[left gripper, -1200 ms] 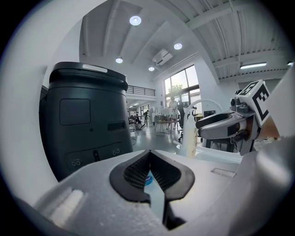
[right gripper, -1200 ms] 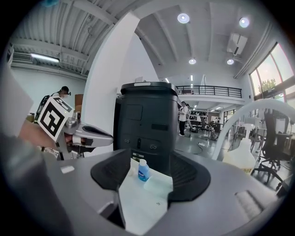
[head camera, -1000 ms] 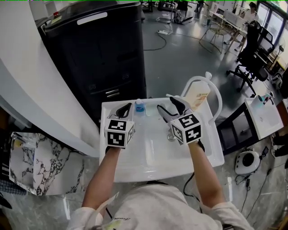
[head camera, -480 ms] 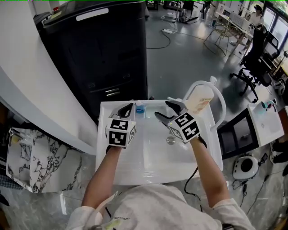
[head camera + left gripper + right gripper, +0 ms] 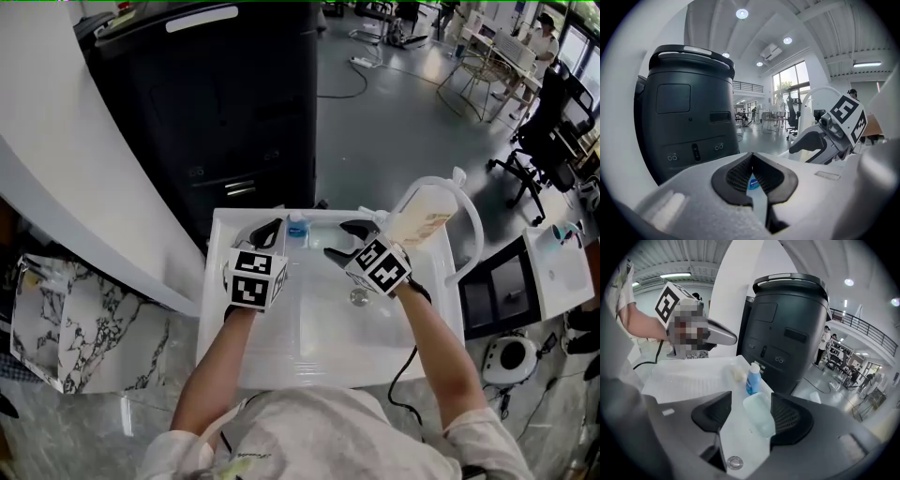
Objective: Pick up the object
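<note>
A small blue bottle [image 5: 296,226] stands at the back rim of the white sink [image 5: 217,281]. In the right gripper view the bottle [image 5: 753,378] stands just past a clear pale dish [image 5: 759,414], with a pale lump [image 5: 737,373] to its left. My right gripper [image 5: 751,398] is open and its jaws are closing. The dish lies between them, nearer the right jaw, and neither pad presses on it. In the head view this gripper [image 5: 336,239] hovers over the back of the basin. My left gripper [image 5: 270,228] is shut and empty, left of the bottle, whose label shows past its tips [image 5: 751,157].
A tall black cabinet [image 5: 216,103] stands right behind the sink. A white arched pipe with a beige bottle [image 5: 422,217] rises at the sink's back right. The drain [image 5: 357,297] sits mid-basin. A marble-patterned slab [image 5: 66,319] lies to the left on the floor.
My right gripper has moved back and left over the basin, toward the bottle and dish. The left gripper has stayed put.
</note>
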Demonstrator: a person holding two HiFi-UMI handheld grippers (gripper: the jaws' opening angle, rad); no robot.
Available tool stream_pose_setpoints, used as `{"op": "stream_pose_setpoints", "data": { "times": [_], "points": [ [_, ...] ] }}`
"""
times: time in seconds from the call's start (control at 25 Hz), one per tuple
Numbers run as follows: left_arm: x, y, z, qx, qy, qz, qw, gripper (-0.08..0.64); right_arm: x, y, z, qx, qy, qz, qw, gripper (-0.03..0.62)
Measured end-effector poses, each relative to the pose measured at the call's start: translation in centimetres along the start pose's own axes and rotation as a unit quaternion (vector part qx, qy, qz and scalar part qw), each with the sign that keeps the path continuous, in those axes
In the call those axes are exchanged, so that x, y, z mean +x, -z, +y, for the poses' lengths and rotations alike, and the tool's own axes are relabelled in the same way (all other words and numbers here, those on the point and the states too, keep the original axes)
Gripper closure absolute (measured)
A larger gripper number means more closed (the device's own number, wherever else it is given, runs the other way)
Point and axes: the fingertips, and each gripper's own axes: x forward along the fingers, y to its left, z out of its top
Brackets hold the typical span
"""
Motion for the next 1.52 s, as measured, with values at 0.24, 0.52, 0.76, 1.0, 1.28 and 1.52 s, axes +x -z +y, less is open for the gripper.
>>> {"op": "stream_pose_setpoints", "data": {
  "times": [0.24, 0.52, 0.76, 1.0, 1.28, 1.52],
  "points": [
    [0.3, 0.6, 0.5, -0.001, -0.005, 0.006, 1.0, 0.56, 2.4, 1.7, 0.2, -0.015, -0.025, 0.03, 0.999, 0.331],
    [0.7, 1.5, 0.7, 0.001, -0.012, 0.017, 0.9998, 0.56, 4.3, 3.4, 1.1, -0.042, -0.064, 0.062, 0.995, 0.342],
    [1.1, 2.0, 0.7, 0.002, -0.016, 0.026, 0.9995, 0.56, 5.6, 4.9, 1.6, -0.061, -0.088, 0.086, 0.991, 0.35],
    [1.4, 2.8, 0.9, 0.002, -0.019, 0.035, 0.9992, 0.56, 7.0, 6.0, 2.0, -0.072, -0.107, 0.1, 0.987, 0.364],
    [1.6, 3.4, 1.3, -0.004, -0.025, 0.038, 0.999, 0.56, 7.9, 7.2, 2.2, -0.093, -0.119, 0.116, 0.982, 0.417],
    [1.6, 4.0, 1.5, -0.008, -0.025, 0.045, 0.9986, 0.56, 8.2, 7.5, 2.5, -0.106, -0.127, 0.128, 0.978, 0.456]
  ]
}}
